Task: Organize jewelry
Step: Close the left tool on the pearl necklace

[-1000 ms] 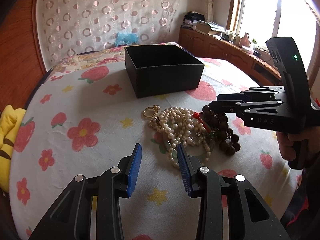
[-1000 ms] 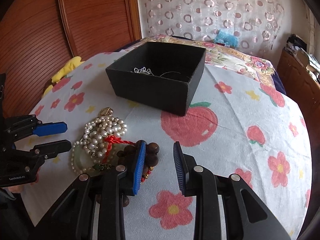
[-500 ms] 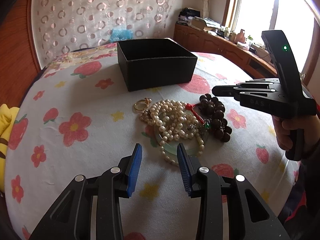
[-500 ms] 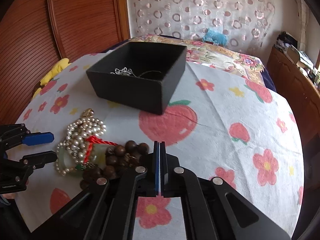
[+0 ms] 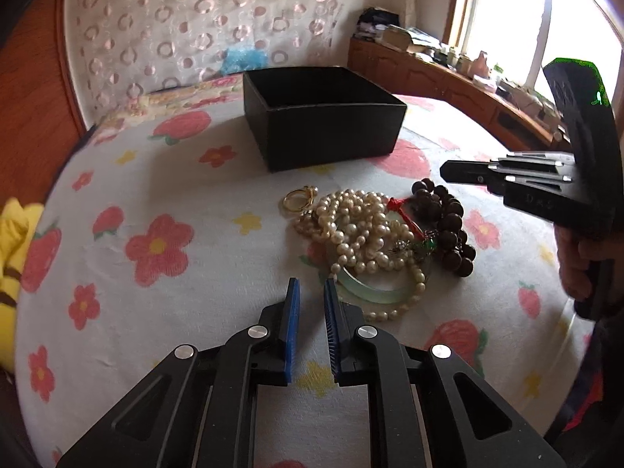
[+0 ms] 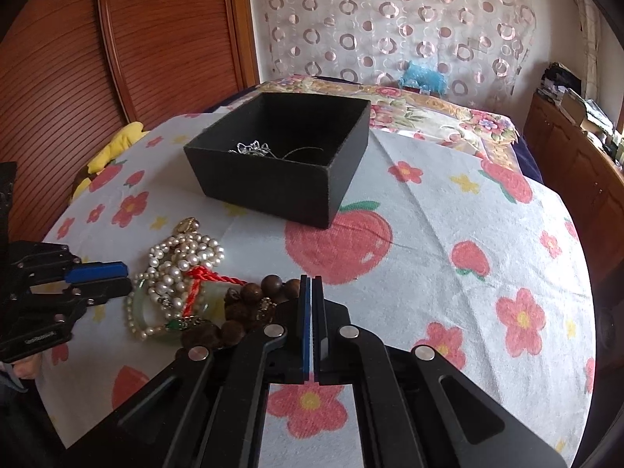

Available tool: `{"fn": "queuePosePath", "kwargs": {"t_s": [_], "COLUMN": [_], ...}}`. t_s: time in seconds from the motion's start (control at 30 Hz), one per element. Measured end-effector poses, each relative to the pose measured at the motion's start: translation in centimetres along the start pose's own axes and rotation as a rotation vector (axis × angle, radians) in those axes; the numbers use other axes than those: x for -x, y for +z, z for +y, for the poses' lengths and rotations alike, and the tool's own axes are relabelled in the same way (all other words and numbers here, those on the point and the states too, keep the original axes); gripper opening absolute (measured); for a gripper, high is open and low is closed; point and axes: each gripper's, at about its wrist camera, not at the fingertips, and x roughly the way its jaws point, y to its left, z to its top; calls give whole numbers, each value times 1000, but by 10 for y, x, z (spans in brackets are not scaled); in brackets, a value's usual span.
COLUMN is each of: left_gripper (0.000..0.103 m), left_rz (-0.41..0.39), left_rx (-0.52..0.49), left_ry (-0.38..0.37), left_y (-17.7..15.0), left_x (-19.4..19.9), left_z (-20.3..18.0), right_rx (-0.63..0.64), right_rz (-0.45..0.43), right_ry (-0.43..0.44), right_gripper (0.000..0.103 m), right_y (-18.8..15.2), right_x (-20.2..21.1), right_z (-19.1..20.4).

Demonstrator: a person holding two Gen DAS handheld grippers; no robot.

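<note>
Presently the jewelry pile [image 5: 374, 241] lies on the bed [image 5: 163, 288], ahead-right of the left gripper [image 5: 311, 286], jaws narrowly parted and nearer; the right gripper [image 6: 311, 281], jaws closed empty, sits beside the dark beads [image 6: 249, 300]. The black box [image 6: 273, 183] stands beyond.

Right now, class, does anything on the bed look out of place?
Yes: the pearl strands, dark bead bracelet, jade bangle and gold ring lie tangled in one heap on the cloth, outside the black box.
</note>
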Motion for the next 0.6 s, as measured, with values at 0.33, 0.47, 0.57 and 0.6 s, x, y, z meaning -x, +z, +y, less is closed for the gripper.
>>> {"fn": "queuePosePath", "kwargs": {"t_s": [0.33, 0.47, 0.57, 0.6], "left_gripper": [12, 12, 12, 12], "left_rz": [7, -1, -9, -9], "left_rx": [9, 11, 17, 17], "left_ry": [-32, -42, -58, -63], "left_y": [1, 2, 2, 2], "left_x": [0, 3, 8, 9], "left_z": [-2, -3, -5, -6], "right_rx": [8, 4, 7, 5], "right_rz": [-5, -4, -5, -4], "right_ry": [4, 6, 6, 7], "right_gripper": [1, 1, 1, 1], "right_y": [0, -1, -2, -2], "right_x": [5, 5, 4, 4], "right_z": [4, 4, 4, 4]}}
